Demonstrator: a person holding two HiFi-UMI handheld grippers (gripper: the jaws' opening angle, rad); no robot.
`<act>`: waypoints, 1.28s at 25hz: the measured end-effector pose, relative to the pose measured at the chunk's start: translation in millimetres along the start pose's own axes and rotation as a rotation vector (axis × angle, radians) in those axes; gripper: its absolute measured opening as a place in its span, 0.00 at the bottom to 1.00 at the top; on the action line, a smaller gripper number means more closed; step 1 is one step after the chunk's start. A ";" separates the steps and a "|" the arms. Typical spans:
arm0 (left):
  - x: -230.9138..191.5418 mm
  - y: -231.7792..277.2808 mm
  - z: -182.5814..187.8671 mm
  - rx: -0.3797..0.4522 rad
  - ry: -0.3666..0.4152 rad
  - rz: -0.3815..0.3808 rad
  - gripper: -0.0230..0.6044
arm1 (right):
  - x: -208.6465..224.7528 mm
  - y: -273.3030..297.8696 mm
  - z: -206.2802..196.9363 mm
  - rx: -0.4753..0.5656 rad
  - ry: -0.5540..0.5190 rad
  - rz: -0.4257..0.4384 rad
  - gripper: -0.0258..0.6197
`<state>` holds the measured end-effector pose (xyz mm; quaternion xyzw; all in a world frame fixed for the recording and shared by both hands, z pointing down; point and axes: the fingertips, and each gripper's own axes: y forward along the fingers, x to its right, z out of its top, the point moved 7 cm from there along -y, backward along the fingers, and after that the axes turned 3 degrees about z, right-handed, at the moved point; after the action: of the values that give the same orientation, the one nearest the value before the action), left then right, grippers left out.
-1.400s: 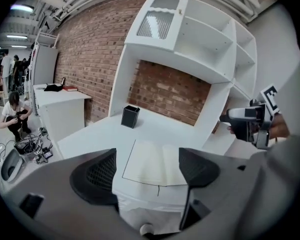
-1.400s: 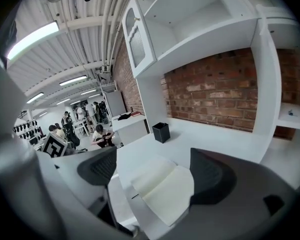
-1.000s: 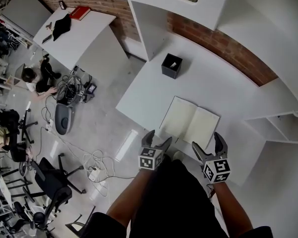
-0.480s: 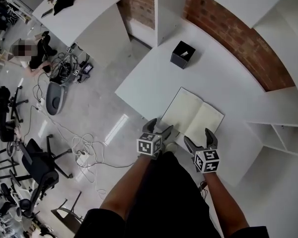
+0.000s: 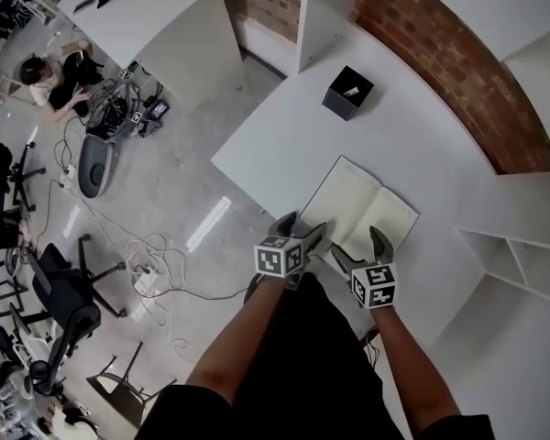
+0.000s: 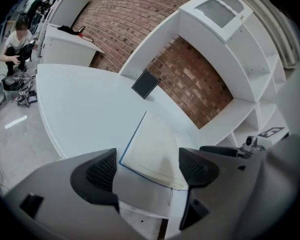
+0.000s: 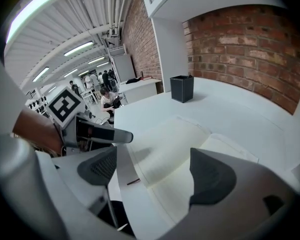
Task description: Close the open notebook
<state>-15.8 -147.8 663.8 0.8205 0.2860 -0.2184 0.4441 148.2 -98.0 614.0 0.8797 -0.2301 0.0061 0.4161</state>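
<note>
At the near edge of the white table point(image 5: 284, 145), the open notebook point(image 5: 359, 211) lies flat, pages up. The left gripper point(image 5: 302, 228) and right gripper point(image 5: 357, 244) hover just over its near edge, each with jaws spread wide and empty, probably lined up so one can catch a cover and fold it over. I count one notebook, one black box point(image 5: 347, 92) well beyond it, and two grippers.

matt paper notebook point(image 5: 357, 209), rough brick wall point(image 5: 433, 60)
</note>
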 end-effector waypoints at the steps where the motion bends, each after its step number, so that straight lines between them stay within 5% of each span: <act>1: -0.5 1.1 0.6 -0.004 -0.009 -0.004 0.62 | -0.8 3.7 -1.7 -0.016 -0.022 0.001 0.72; 9: -5.4 9.5 3.6 -0.019 -0.033 0.038 0.62 | -2.0 34.8 -14.8 -0.145 -0.175 -0.008 0.72; 16: -1.9 11.5 4.8 -0.066 -0.026 -0.011 0.62 | -7.3 54.7 -21.2 -0.216 -0.315 -0.013 0.72; 32: 3.0 16.2 2.9 -0.143 0.064 -0.061 0.61 | -5.6 71.9 -25.3 -0.253 -0.335 -0.024 0.72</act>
<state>-3.1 -156.6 670.3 0.7841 0.3399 -0.1846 0.4853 118.3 -116.5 681.8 0.8119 -0.2846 -0.1744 0.4790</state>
